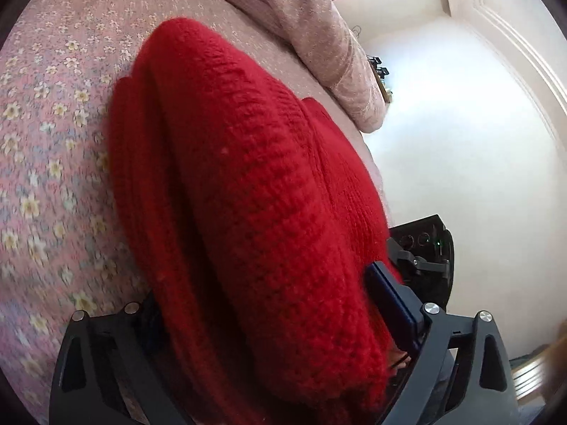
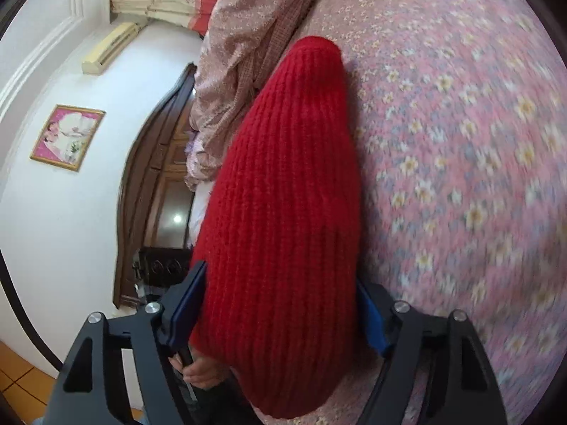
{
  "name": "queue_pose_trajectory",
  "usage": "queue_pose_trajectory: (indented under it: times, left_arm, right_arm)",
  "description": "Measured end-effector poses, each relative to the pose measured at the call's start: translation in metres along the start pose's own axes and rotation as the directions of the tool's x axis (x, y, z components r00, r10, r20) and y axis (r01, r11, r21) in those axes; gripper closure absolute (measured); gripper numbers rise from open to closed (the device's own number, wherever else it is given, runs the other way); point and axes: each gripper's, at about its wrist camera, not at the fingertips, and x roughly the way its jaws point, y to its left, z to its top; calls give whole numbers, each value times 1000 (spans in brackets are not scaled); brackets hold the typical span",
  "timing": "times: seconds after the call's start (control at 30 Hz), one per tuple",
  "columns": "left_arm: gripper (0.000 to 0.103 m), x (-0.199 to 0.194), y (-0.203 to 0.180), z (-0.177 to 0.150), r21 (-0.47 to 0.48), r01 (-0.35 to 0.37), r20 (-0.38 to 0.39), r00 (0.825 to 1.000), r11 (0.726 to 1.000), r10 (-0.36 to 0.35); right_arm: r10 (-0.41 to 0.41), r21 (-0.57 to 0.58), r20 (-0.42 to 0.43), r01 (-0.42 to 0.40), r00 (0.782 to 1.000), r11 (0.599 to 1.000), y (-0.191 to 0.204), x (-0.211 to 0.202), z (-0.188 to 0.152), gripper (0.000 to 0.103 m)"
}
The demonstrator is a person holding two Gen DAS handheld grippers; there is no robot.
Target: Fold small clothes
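Note:
A red knitted garment (image 1: pixel 248 184) fills the middle of the left wrist view and hangs folded over above the floral bedspread (image 1: pixel 46 141). My left gripper (image 1: pixel 276 318) is shut on its thick bundle; one blue pad (image 1: pixel 389 297) shows at the right, the other is hidden by the knit. In the right wrist view the same red garment (image 2: pixel 283 212) runs between the jaws of my right gripper (image 2: pixel 280 304), which is shut on it, with a blue pad (image 2: pixel 187 304) on each side. The right gripper's body (image 1: pixel 425 255) shows in the left wrist view.
A folded pink floral quilt (image 1: pixel 319 35) lies at the far edge of the bed, also in the right wrist view (image 2: pixel 241 53). A dark wooden headboard (image 2: pixel 159 177), a white wall with a framed picture (image 2: pixel 67 138) and an air conditioner (image 2: pixel 110 47) lie beyond.

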Motion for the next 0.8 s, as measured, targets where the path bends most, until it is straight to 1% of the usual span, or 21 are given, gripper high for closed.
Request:
queue_pose_trajectory:
  times: [0.03, 0.13, 0.2, 0.23, 0.3, 0.43, 0.5, 0.63, 0.67, 0.8]
  left_arm:
    - [15, 1, -1, -1, 3, -18, 12, 1000, 1000, 18]
    - [17, 4, -7, -5, -17, -48, 88, 995, 999, 49]
    - [22, 7, -8, -7, -20, -64, 114, 991, 998, 66]
    - [23, 5, -9, -13, -23, -63, 122, 990, 998, 65]
    - [26, 6, -13, -15, -24, -59, 133, 989, 998, 62]
    - [33, 5, -23, -20, -5, -73, 152, 986, 997, 73]
    - [36, -2, -31, -24, 12, -87, 157, 984, 996, 84]
    - [39, -7, -44, -17, 37, -80, 164, 984, 996, 73]
    - [39, -4, -49, -7, 40, -79, 159, 985, 996, 72]
    - [39, 1, -70, 10, 76, -63, 161, 986, 995, 50]
  right_arm:
    - [5, -1, 13, -5, 1000, 1000, -1, 0, -3, 25]
    - [-29, -10, 77, 30, 997, 1000, 3, 1, -7, 26]
    - [-47, -17, 127, 49, 991, 999, 5, 4, -11, 29]
    - [-55, -25, 145, 60, 988, 998, 6, 4, -13, 31]
    - [-57, -31, 170, 63, 984, 998, 4, 2, -15, 35]
    - [-54, -40, 193, 63, 980, 997, 1, -7, -19, 38]
    - [-36, -41, 214, 45, 976, 998, 1, -11, -21, 39]
    - [-3, -33, 242, 12, 970, 999, 1, -21, -23, 40]
    - [6, -36, 245, 3, 970, 999, 2, -24, -22, 40]
    - [13, -92, 260, 12, 966, 996, 18, -39, -9, 41]
